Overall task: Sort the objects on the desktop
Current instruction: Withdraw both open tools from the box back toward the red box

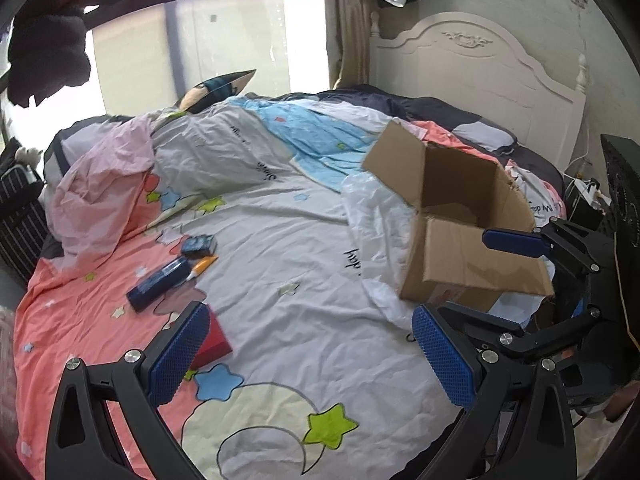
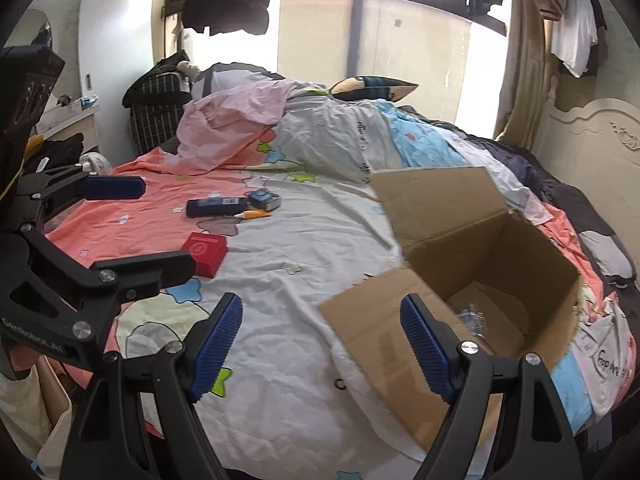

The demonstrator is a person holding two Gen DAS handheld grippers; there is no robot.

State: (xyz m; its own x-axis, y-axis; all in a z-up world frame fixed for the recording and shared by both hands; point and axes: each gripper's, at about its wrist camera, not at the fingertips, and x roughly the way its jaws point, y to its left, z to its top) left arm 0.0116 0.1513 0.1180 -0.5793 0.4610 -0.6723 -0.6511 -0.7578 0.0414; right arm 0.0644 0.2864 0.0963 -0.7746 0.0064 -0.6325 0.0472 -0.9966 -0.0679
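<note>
An open cardboard box [image 1: 460, 256] [image 2: 492, 264] stands on the bed at the right, with something clear inside [image 2: 474, 318]. A red box [image 1: 212, 342] [image 2: 204, 250], a dark blue bottle [image 1: 158, 284] [image 2: 216, 207], an orange tube [image 1: 202, 267] [image 2: 256, 214] and a small blue packet [image 1: 199, 245] [image 2: 264, 199] lie on the quilt at the left. My left gripper [image 1: 316, 360] is open and empty, its left pad beside the red box. My right gripper [image 2: 320, 348] is open and empty, over the box's near flap.
A patterned quilt [image 1: 288, 272] covers the bed, with crumpled pink and white bedding [image 1: 104, 184] at the far side. A white headboard [image 1: 480, 76] stands at the right. A plastic bag [image 1: 376, 216] lies beside the box. A dark bag [image 2: 156, 108] stands beyond the bed.
</note>
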